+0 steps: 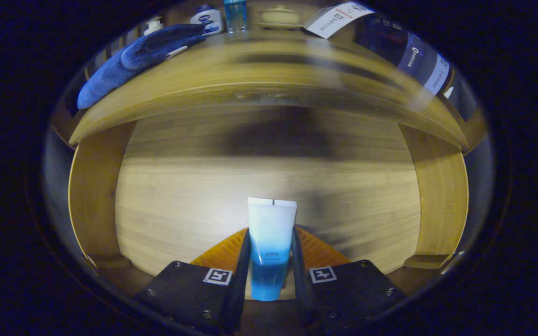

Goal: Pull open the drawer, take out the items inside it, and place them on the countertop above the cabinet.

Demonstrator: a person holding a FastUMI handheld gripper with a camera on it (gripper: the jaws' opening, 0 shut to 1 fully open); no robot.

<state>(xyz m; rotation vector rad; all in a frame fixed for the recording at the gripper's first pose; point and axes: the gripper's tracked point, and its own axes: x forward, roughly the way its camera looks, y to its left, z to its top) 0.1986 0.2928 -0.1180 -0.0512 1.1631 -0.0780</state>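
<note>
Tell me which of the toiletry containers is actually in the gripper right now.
The white-and-blue tube, pinched between the two fingers of the gripper over the open drawer. The blue bottle and white bottle stand on the countertop beyond.

Tongs (270,254) clamped on a white-and-blue tube (271,242), above the open wooden drawer (269,186), countertop (269,60) beyond

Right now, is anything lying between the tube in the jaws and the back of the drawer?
No. In the gripper view the drawer floor beyond the tube, clamped in the gripper, is bare wood.
</note>
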